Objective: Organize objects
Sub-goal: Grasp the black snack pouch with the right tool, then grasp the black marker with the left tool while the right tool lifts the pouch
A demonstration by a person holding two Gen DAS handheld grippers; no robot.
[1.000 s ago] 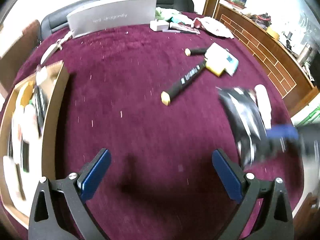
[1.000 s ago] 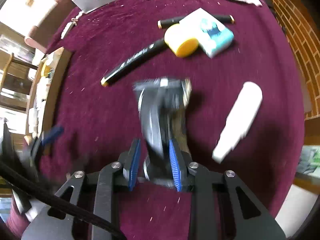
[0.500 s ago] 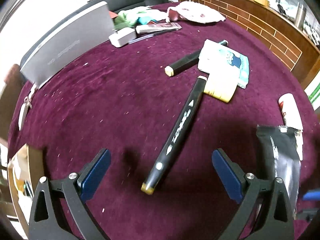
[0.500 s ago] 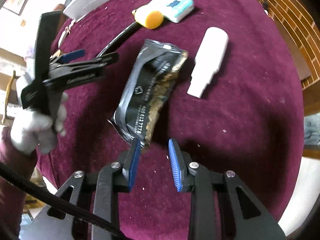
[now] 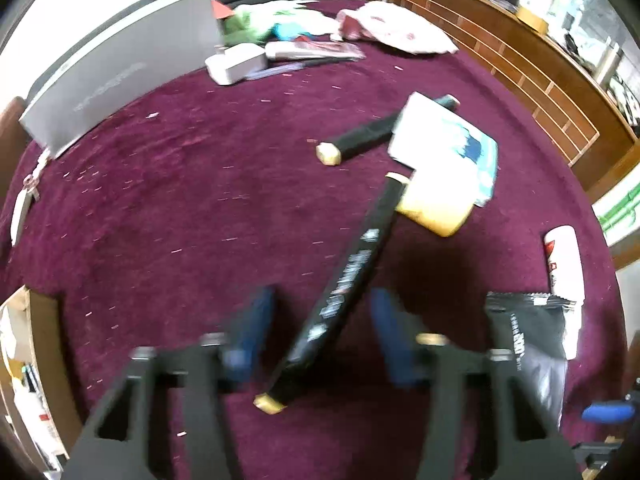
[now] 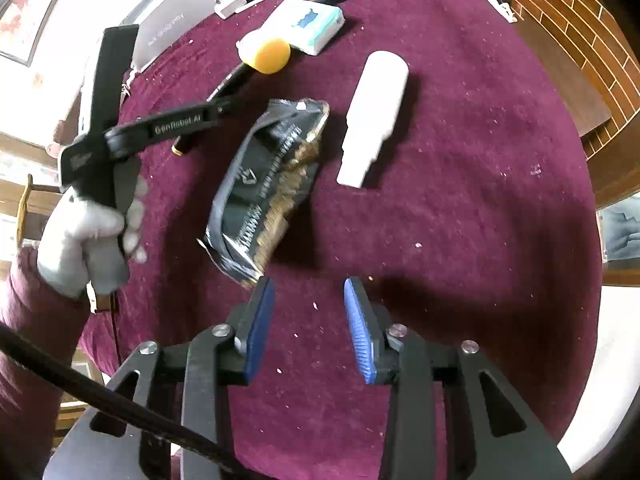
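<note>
A long black marker (image 5: 352,264) with a yellow end lies on the maroon tablecloth (image 5: 200,208). My left gripper (image 5: 322,294) straddles it. Its blue pads (image 5: 256,320) are blurred and closing in on the marker's sides, with a gap still showing on each side. In the right wrist view a gloved hand (image 6: 88,232) holds that left gripper (image 6: 216,110) down at the marker. A black and gold snack packet (image 6: 272,184) lies flat just ahead of my right gripper (image 6: 309,286). The right gripper's jaws are opening, with only cloth between them.
A white bottle (image 6: 376,116) lies right of the packet. Beyond it are a yellow-capped tub (image 6: 268,54), a tissue pack (image 6: 312,24) and a second marker (image 5: 360,140). A grey box (image 5: 120,76) stands at the far edge, and a cardboard box (image 5: 44,340) sits at the left.
My left gripper slid over the long marker and its wide jaws narrowed around it. My right gripper set the black packet down, drew back and widened its jaws.
</note>
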